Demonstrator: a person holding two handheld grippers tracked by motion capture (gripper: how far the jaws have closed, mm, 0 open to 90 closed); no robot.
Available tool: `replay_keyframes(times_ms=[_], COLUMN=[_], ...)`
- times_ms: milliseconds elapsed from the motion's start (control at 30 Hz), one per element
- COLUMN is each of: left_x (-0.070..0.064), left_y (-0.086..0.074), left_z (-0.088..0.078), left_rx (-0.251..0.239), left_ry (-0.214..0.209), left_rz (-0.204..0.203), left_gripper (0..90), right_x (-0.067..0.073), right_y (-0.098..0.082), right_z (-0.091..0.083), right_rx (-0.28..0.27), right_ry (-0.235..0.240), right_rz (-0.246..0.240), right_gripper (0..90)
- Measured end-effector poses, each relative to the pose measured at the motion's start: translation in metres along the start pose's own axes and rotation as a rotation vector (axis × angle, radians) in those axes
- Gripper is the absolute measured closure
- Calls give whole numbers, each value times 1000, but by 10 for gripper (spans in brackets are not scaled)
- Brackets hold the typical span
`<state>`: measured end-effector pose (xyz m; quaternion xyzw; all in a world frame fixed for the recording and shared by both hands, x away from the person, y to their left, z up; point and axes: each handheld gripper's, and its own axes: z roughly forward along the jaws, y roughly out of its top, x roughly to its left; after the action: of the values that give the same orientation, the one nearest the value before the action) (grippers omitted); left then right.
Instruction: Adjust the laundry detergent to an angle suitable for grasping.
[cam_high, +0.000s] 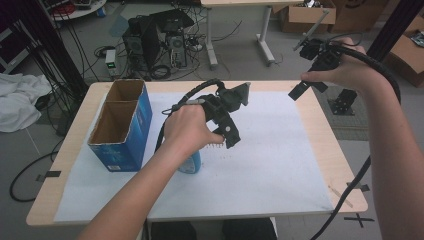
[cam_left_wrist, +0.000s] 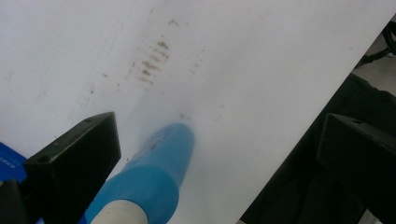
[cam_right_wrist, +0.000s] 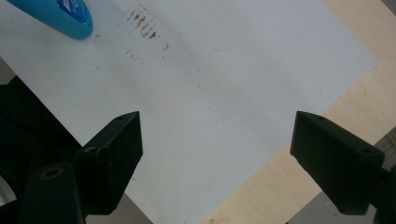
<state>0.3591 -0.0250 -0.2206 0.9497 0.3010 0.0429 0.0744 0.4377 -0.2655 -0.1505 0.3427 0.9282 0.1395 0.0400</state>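
White paper covers the table, where my left gripper hovers jaws wide over a blue bottle lying on the sheet just beside the blue box, nothing gripped. I judge the bottle light, smooth plastic, likely slippery; I would take it across its body, not the tapered end. Farther off, my right gripper hangs wide and empty.

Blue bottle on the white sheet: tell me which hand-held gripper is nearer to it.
Left. The left hand-held gripper hangs just above the blue bottle, jaws open; the right hand-held gripper is raised past the table's far right corner.
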Motion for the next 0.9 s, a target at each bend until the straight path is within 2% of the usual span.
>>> replay_keyframes(times_ms=[433,900], left_x=[-1,2], left_y=[-1,-1], left_z=[-4,-8], left_rx=[-6,-17], left_ry=[-1,-5], left_rz=[-2,-3], left_gripper=[1,1], right_x=[-2,-6], right_y=[-5,-10], right_z=[1,1], right_rx=[-19,-16], right_ry=[6,3], right_rz=[1,6], right_gripper=[170,170])
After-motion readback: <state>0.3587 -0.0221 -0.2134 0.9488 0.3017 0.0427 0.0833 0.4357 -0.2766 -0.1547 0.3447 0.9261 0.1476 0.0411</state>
